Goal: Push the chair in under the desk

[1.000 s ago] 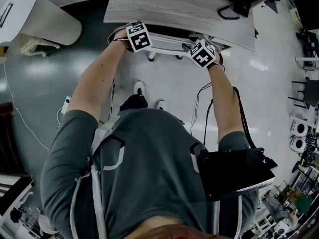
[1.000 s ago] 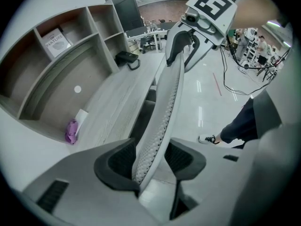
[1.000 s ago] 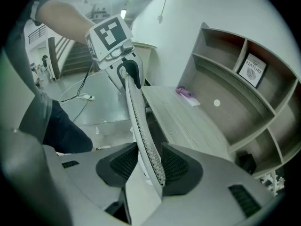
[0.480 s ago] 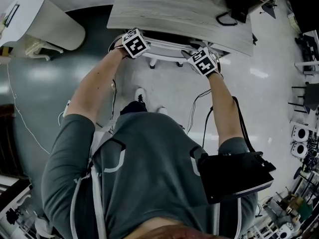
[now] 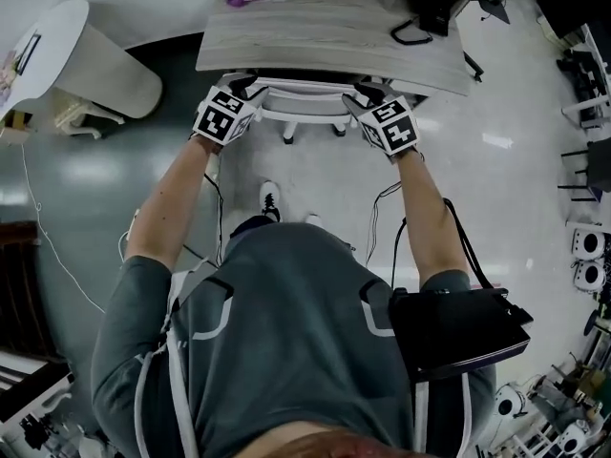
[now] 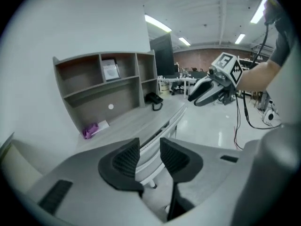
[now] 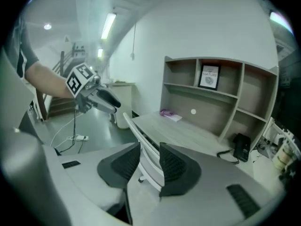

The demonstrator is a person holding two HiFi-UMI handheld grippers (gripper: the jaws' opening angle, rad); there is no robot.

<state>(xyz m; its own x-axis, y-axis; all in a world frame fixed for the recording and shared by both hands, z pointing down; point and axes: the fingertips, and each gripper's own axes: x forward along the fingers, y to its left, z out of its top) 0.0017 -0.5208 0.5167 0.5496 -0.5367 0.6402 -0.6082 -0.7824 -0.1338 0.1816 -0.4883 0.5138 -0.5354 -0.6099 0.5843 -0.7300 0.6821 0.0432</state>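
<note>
Head view: desk (image 5: 334, 31) hides most of chair (image 5: 305, 98); left gripper (image 6: 149, 144) and right gripper (image 7: 149, 149) fingers, just narrowed, part-open, seemingly empty.

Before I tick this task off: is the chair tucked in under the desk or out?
In. In the head view the chair has its white back against the front edge of the desk, its seat hidden beneath the top.

The head view is dim and greyish, with soft white glare patches on the glossy floor (image 5: 496, 141) and a dark band of shadow under the desk (image 5: 334, 38). Its edges bow strongly. Both gripper views are brighter, lit by ceiling tube lights (image 6: 157, 23) that bloom slightly. A black circular vignette cuts their corners, the straight shelves (image 7: 188, 89) curve, and the nearest grey surfaces look soft.
</note>
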